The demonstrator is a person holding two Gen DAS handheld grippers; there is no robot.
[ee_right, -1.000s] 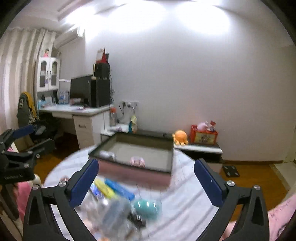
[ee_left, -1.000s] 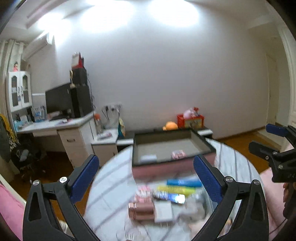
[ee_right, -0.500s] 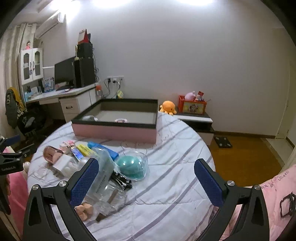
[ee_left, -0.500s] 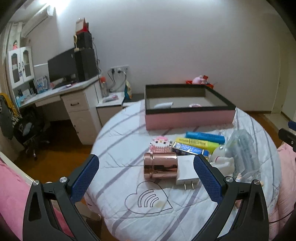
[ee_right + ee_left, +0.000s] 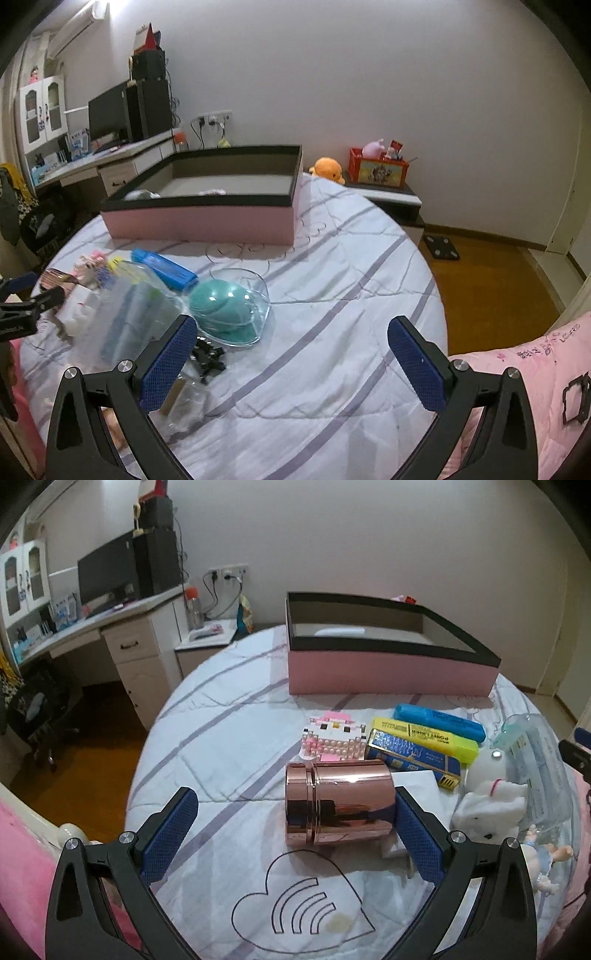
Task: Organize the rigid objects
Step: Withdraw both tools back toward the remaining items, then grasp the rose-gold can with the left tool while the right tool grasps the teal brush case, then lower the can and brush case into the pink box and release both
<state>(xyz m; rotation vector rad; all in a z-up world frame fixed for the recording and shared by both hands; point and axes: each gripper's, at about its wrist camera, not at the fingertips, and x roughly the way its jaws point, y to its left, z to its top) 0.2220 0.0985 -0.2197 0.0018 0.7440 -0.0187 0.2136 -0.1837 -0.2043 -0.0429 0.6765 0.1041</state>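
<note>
The left gripper (image 5: pixel 295 830) hangs wide open around a rose-gold canister (image 5: pixel 338 806) lying on its side on the quilted bed (image 5: pixel 221 746); the right gripper (image 5: pixel 293 354) gapes, holding nothing, beside a teal dome (image 5: pixel 221 306), the pink box (image 5: pixel 207 221) beyond.

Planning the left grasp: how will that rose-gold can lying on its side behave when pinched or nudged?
The rose-gold can lies on its side, so a nudge will probably roll it across the quilt. Its mirror-smooth wall looks slippery and likely rigid; the blue pads may help. The open left tongs bracket its ends, so pinching end to end seems steadier.
</note>
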